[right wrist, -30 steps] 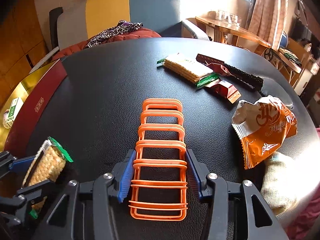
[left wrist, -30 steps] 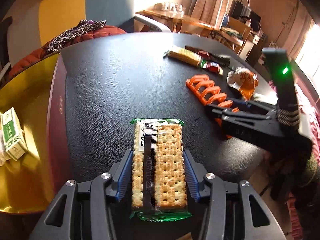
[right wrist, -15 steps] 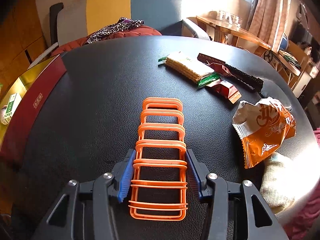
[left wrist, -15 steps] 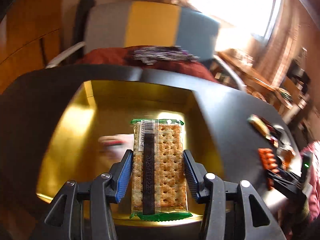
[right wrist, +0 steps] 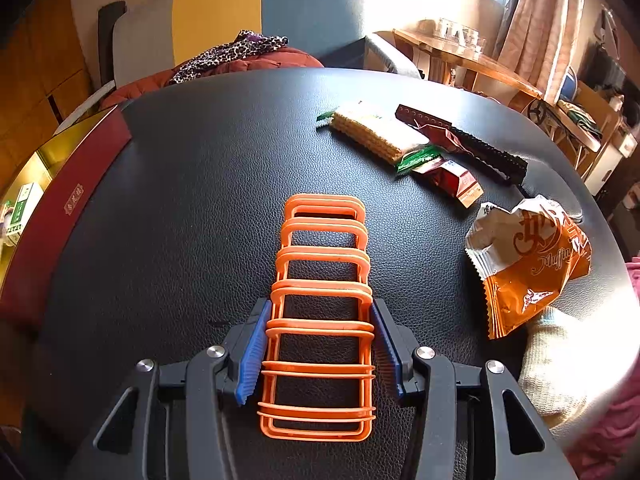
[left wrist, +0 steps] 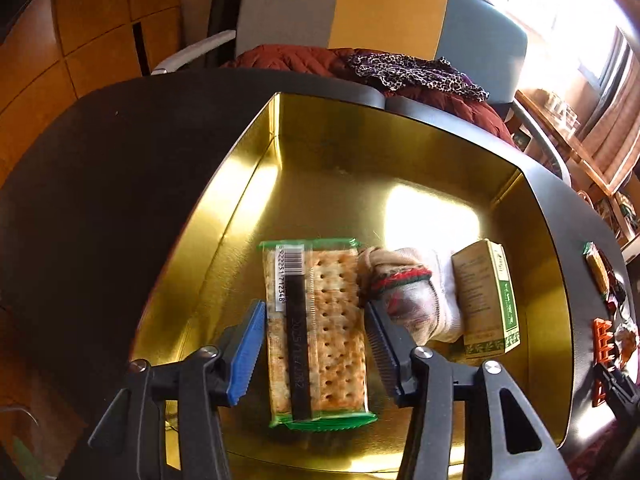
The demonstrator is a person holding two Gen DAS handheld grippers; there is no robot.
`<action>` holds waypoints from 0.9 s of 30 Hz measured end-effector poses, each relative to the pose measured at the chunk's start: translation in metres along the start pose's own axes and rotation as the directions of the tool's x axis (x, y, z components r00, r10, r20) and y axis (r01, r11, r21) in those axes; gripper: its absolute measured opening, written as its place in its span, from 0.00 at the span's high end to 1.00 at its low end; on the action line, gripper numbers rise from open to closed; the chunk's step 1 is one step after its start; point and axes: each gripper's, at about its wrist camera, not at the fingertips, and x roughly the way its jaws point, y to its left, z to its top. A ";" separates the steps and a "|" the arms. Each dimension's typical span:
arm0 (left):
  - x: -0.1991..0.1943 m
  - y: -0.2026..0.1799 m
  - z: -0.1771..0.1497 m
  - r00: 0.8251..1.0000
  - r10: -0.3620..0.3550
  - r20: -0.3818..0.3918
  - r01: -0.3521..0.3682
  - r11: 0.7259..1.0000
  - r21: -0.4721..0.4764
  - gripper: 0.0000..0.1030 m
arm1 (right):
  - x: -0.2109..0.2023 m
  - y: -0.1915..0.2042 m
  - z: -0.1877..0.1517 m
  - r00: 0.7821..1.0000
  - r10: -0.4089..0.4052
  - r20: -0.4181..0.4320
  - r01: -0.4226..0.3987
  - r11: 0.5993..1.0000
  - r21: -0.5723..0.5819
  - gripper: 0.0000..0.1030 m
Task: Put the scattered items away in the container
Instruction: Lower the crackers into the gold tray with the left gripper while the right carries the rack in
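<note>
A gold-lined box [left wrist: 360,168] with red outer walls [right wrist: 60,216] stands at the table's left. My left gripper [left wrist: 316,344] hangs over it, open, its blue pads clear of a cracker pack [left wrist: 316,328] that lies on the box floor between them. A sock [left wrist: 412,296] and a small green-and-tan carton [left wrist: 486,296] lie in the box beside the pack. My right gripper [right wrist: 318,344] sits low on the black table, jaws against both sides of an orange plastic rack [right wrist: 320,304].
On the table's right side lie a second cracker pack [right wrist: 376,132], a dark ridged bar [right wrist: 472,144], a brown wrapper [right wrist: 448,178] and an orange muffin bag [right wrist: 528,256]. A pale cloth [right wrist: 560,368] lies at the near right edge. A chair with clothes [right wrist: 240,52] stands behind.
My left gripper carried the cracker pack from over the table to above the box, lowered it and opened, letting it go. My right gripper and the rack have stayed put.
</note>
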 end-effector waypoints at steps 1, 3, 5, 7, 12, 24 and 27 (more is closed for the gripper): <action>-0.001 0.000 -0.001 1.000 0.003 0.005 -0.003 1.000 -0.008 0.46 | 0.000 0.000 0.000 1.000 -0.003 -0.001 0.003 1.000 0.001 0.52; -0.005 0.002 -0.004 1.000 0.013 0.021 -0.012 1.000 -0.020 0.44 | -0.001 0.001 0.000 1.000 -0.007 -0.001 0.007 1.000 0.005 0.52; -0.014 0.003 -0.006 0.999 0.020 0.038 -0.019 0.999 -0.027 0.43 | -0.001 0.001 0.000 1.000 -0.008 0.001 0.008 1.000 0.015 0.52; -0.025 0.004 -0.011 0.998 0.021 0.064 -0.019 0.999 -0.031 0.43 | -0.003 0.001 0.001 1.000 0.015 0.003 -0.016 0.999 0.042 0.52; -0.050 -0.007 -0.023 0.994 -0.015 0.104 0.017 1.000 -0.022 0.43 | -0.008 0.002 0.004 0.991 0.132 0.014 -0.132 0.983 0.126 0.52; -0.071 -0.025 -0.038 0.991 -0.042 0.127 0.039 0.999 0.023 0.42 | -0.071 0.119 0.054 0.915 0.384 0.125 -0.368 0.920 -0.133 0.52; -0.077 -0.021 -0.041 0.989 -0.037 0.144 0.035 0.999 0.017 0.42 | -0.078 0.163 0.067 0.893 0.436 0.109 -0.408 0.888 -0.211 0.52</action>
